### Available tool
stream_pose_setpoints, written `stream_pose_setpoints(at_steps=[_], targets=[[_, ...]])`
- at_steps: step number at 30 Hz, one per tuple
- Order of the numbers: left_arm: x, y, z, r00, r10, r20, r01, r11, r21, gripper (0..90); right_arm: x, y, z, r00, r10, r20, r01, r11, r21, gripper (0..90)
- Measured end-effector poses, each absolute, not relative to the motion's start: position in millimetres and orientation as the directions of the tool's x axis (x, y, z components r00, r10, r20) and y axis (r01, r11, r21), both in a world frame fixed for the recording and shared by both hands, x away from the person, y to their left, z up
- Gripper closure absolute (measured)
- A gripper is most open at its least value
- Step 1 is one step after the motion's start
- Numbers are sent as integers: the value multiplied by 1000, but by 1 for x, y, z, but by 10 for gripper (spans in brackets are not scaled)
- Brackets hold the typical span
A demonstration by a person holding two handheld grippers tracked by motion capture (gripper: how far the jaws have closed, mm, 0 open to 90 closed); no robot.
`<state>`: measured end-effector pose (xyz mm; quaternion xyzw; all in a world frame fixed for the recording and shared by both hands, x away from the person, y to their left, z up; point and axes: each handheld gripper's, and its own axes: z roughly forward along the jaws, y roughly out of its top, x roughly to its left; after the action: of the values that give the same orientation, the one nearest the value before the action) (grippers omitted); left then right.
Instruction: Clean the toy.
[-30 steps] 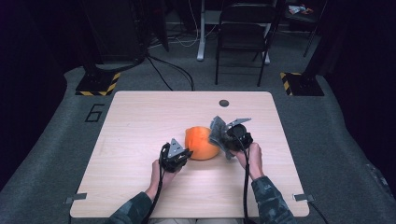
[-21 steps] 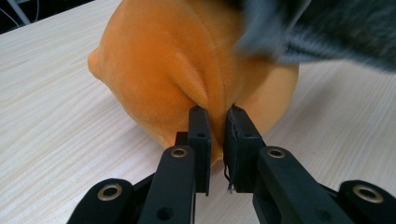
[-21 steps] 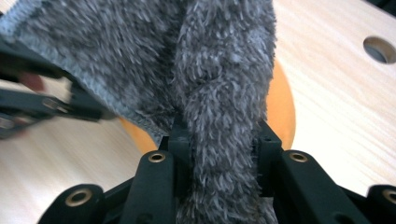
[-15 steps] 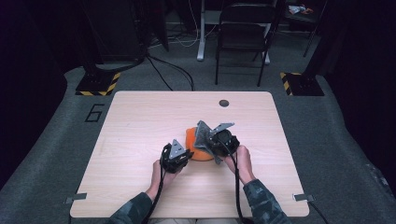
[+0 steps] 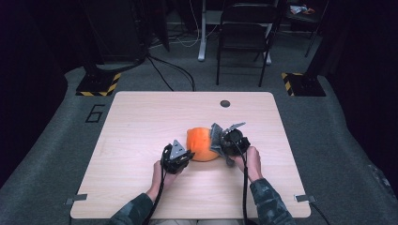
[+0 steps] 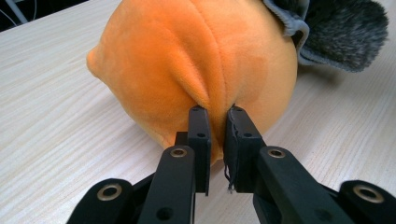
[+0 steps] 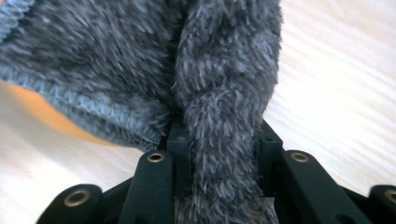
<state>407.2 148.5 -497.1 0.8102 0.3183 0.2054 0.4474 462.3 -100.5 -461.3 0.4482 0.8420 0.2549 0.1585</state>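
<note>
While it lies on the table (image 5: 141,122), orange plush (image 6: 196,60) fold between left gripper (image 6: 217,135) jaws — grey fuzzy cloth (image 7: 140,60) clamped in right gripper (image 7: 224,140).

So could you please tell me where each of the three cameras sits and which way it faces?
High view: above the person's side, looking forward and down on the table; forearms, hands, both grippers show.
Left gripper view: rides the left gripper, looking along its jaws pinching the orange plush.
Right gripper view: rides the right gripper, jaws clamping the grey furry cloth.
Shared: both gripper views show plush, cloth and table.
</note>
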Motion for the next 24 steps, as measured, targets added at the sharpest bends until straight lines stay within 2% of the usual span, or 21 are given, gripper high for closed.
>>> stream_pose_setpoints(at_steps=[5, 10, 13, 18, 19, 20, 21, 24], targets=[[408, 150, -497, 712, 701, 48, 335, -398, 854, 813, 470, -108, -483, -508, 860, -48, 731, 460, 504, 673], [408, 151, -497, 712, 701, 43, 336, -394, 856, 811, 474, -114, -491, -501, 864, -47, 745, 458, 485, 672], [409, 152, -497, 710, 703, 37, 340, -388, 857, 810, 473, -113, -485, -496, 866, -68, 741, 462, 487, 675], [410, 153, -498, 706, 707, 33, 341, -381, 859, 807, 468, -120, -456, -495, 868, -43, 699, 428, 573, 678], [410, 153, -498, 707, 706, 34, 341, -382, 859, 806, 462, -117, -441, -510, 860, -35, 666, 421, 616, 678], [410, 153, -498, 707, 706, 34, 341, -382, 859, 806, 462, -117, -441, -510, 860, -35, 666, 421, 616, 678], [410, 153, -498, 708, 706, 35, 340, -383, 859, 806, 457, -111, -430, -546, 837, -17, 636, 428, 642, 678], [410, 153, -498, 704, 709, 34, 341, -379, 860, 803, 450, -93, -427, -596, 803, -24, 614, 475, 630, 679]])
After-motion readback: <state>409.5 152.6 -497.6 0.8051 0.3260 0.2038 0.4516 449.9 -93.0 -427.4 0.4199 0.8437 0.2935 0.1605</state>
